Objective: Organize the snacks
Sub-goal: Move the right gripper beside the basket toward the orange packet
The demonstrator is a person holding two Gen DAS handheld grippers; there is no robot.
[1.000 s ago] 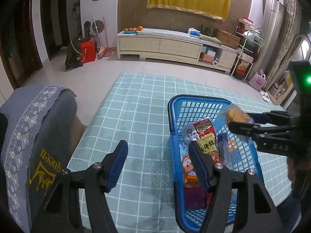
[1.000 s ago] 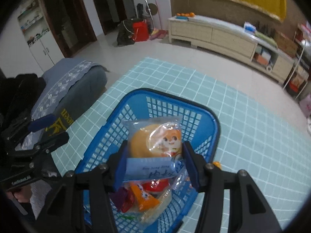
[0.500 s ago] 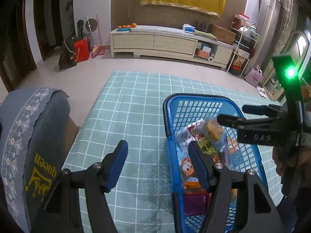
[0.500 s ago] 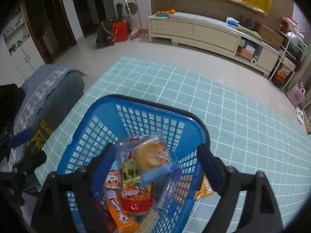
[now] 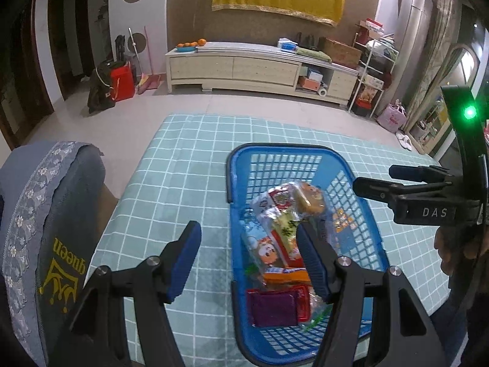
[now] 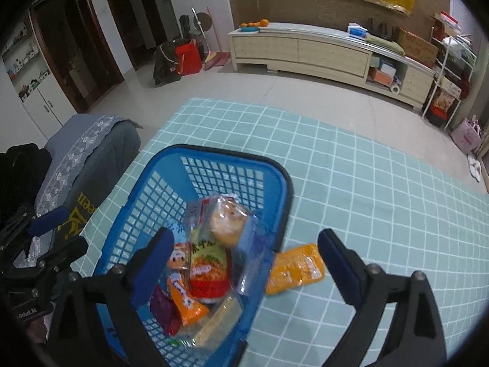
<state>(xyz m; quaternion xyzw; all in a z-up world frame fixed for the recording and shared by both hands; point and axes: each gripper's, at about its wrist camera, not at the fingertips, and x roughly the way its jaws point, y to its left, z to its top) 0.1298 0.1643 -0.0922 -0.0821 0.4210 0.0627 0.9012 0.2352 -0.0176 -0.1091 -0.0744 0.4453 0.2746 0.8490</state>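
A blue plastic basket (image 5: 287, 150) (image 6: 220, 153) stands on a teal checked tablecloth and holds several snack packets. A clear packet with a round bun (image 6: 227, 223) (image 5: 308, 198) lies on top of them. My right gripper (image 6: 246, 244) (image 5: 376, 177) hovers above the basket's right side. Its jaws are opening wide and touch nothing, with the bun packet lying loose below them. An orange packet (image 6: 295, 270) lies on the cloth just right of the basket. My left gripper (image 5: 246, 244) (image 6: 65, 232) is open above the basket's left wall and holds nothing.
A chair with a grey-blue cover (image 5: 52, 214) stands against the table's left edge. The cloth (image 6: 382, 214) runs bare to the right of the basket. A person's hand (image 5: 452, 244) holds the right gripper. A long cabinet (image 5: 259, 67) stands across the floor.
My right gripper, shut on the bun packet a second ago, has opened. The packet has dropped onto the snacks in the basket. Both grippers have drawn back slightly.
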